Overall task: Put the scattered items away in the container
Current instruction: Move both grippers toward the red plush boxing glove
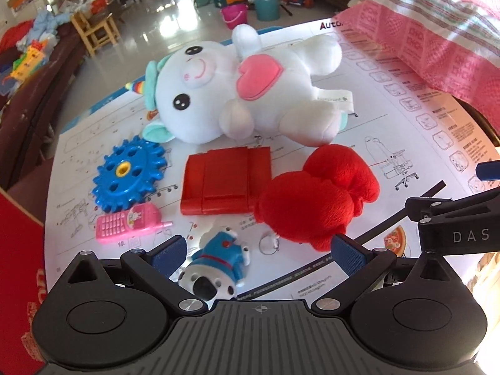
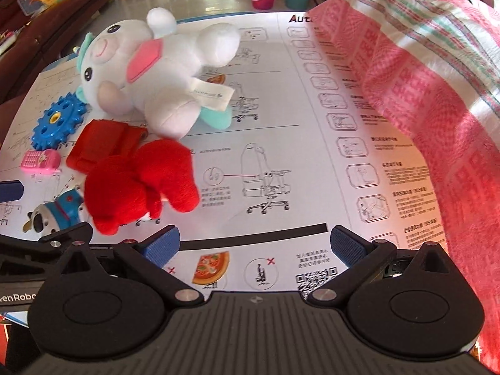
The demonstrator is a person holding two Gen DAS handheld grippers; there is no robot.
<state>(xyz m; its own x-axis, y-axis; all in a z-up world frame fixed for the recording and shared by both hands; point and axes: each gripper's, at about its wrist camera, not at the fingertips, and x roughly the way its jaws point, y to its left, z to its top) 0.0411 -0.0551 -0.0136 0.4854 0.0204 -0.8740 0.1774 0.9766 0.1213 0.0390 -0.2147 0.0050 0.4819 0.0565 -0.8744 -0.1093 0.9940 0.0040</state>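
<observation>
both tongs hang spread wide, gripping nothing: the left tongs (image 1: 259, 251) over a blue-and-white dog figurine (image 1: 215, 268), the right tongs (image 2: 254, 247) over the printed instruction sheet (image 2: 281, 143) covering the tabletop. beyond lie a red plush (image 1: 315, 197), red plastic block (image 1: 225, 181), blue gear (image 1: 129, 175), pink toy phone (image 1: 126, 223) and white unicorn plush (image 1: 247, 87). a pink woven bag (image 2: 422, 78) stands along the right edge.

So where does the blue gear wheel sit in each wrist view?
Left wrist: blue gear wheel is left of centre, directly above the pink toy phone.
Right wrist: far left edge, mid-height, below the white plush unicorn.
Shared landmark: the red flat case lies just right of it in both.
</observation>
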